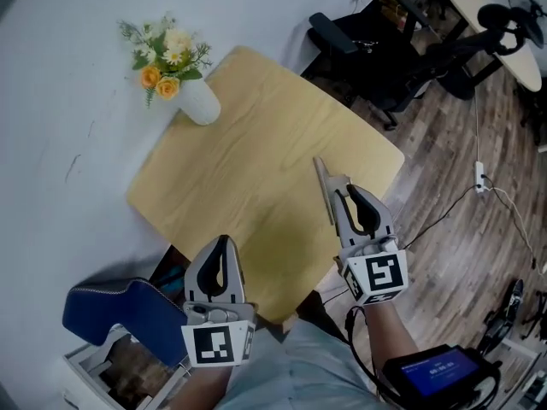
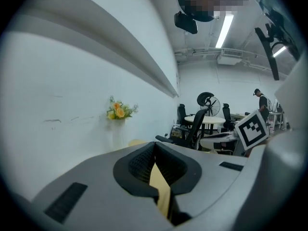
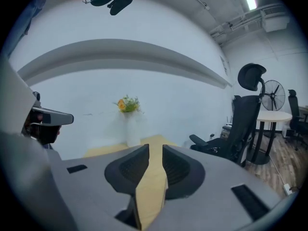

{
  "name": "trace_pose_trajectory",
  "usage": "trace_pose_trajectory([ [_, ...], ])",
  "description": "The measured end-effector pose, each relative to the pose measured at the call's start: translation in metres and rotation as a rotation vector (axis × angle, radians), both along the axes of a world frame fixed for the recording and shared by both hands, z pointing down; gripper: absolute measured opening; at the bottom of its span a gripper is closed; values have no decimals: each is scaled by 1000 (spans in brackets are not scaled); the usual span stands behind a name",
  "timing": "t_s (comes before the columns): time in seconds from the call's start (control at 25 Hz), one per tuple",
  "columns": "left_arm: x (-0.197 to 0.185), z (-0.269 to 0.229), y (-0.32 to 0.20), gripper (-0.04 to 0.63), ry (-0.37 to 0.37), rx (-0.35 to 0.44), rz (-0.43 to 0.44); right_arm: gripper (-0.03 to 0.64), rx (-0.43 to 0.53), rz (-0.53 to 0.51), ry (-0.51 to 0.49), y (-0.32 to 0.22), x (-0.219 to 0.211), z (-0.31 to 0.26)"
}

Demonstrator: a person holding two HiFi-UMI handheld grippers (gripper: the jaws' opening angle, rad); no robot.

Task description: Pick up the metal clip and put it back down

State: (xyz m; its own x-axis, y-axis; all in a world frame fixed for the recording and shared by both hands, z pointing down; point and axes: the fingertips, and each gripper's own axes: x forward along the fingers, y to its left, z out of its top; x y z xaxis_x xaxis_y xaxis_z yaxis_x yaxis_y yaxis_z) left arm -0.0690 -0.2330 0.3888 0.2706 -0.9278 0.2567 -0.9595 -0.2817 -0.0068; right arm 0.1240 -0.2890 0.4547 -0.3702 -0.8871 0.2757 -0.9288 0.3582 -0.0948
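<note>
Two grippers are being held above one wooden table [image 1: 256, 143]. The left gripper [image 1: 222, 241] is being held with its jaws together on nothing; the right gripper [image 1: 346, 186] is being held with jaws apart and empty. One thin grey strip, seemingly the metal clip [image 1: 322, 190], is lying on the table just beside the right gripper. One vase of flowers [image 1: 192, 92] is standing at the far corner
</note>
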Motion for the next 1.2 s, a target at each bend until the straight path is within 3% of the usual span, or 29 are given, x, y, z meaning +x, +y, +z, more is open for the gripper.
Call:
trace_pose_trajectory([
  [0.28,-16,-81,32,18,16,149,-63,91,110,-108,-24,52,-51,-91],
  [0.56,-33,-125,50,18,19,248,-140,58,233,-197,-5,76,-82,-148],
  [0.88,-44,-143,59,18,-1,305,-181,55,267,-252,-7,83,-98,-162],
  [1.2,-44,-141,65,18,-12,304,-180,48,272,-275,-7,89,-105,-163],
])
